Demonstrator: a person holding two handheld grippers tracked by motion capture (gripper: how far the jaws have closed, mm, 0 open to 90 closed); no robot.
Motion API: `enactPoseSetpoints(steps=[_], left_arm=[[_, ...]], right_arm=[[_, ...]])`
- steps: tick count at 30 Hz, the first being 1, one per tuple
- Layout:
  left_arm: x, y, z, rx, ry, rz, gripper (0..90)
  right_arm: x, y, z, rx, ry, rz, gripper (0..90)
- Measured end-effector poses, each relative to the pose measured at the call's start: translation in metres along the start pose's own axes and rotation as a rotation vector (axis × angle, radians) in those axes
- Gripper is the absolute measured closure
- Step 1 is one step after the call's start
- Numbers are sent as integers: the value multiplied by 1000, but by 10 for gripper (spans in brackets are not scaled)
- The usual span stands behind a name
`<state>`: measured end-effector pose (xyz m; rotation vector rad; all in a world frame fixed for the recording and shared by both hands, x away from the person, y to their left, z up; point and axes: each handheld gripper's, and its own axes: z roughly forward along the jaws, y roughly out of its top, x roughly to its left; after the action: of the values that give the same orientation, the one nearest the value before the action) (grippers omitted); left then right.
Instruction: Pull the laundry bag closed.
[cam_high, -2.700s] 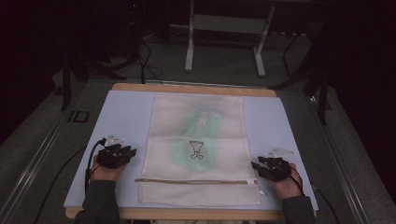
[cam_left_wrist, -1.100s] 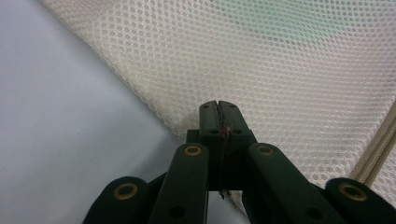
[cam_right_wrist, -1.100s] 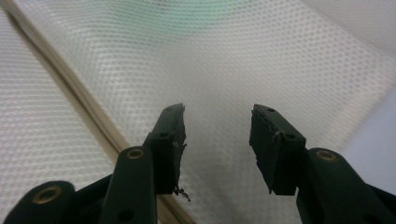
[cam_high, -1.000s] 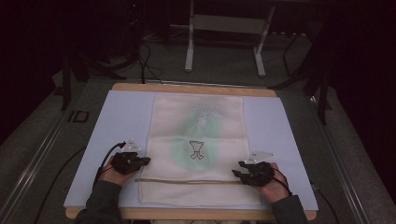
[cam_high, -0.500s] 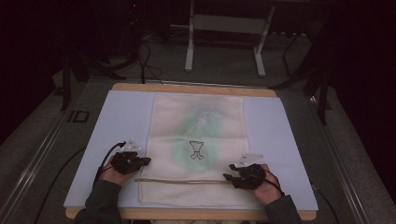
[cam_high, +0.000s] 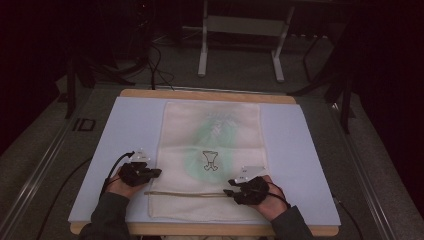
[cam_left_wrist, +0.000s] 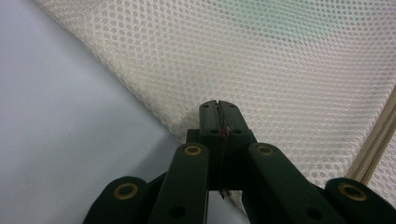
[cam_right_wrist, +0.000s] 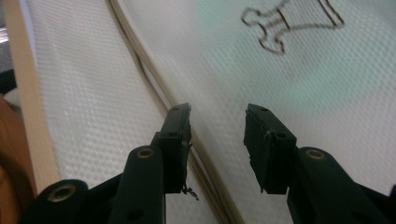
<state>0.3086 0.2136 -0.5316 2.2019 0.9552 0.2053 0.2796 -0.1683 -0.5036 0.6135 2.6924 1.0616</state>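
Note:
A cream mesh bag (cam_high: 210, 135) with a green patch and a black line drawing (cam_right_wrist: 289, 23) lies flat on the pale mat (cam_high: 125, 130). A beige zipper (cam_high: 185, 194) runs across its near end. My left gripper (cam_high: 157, 172) is at the bag's left edge just above the zipper; in the left gripper view its jaws (cam_left_wrist: 218, 109) are shut, pinching the edge of the mesh (cam_left_wrist: 280, 60). My right gripper (cam_high: 227, 192) rests over the zipper's right part, open, and the zipper (cam_right_wrist: 140, 56) runs along its left jaw.
The mat covers a wooden table (cam_high: 207, 94) whose front edge lies just under my hands. A metal stand (cam_high: 240, 30) and cables sit on the dark floor beyond the table. Bare mat lies on both sides of the bag.
My right gripper has moved left from the bag's right side onto the zipper line. My left gripper moved right to the bag's edge earlier and has stayed there for the last second.

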Motion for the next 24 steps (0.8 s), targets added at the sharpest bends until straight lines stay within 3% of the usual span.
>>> enactPoseSetpoints(steps=[7, 24], left_arm=[[0, 0, 0, 2, 0, 1, 894], [2, 0, 0, 4, -14, -6, 894]], right_arm=[[8, 15, 7, -26, 31, -34, 606], [36, 49, 44, -17, 117, -136, 594]])
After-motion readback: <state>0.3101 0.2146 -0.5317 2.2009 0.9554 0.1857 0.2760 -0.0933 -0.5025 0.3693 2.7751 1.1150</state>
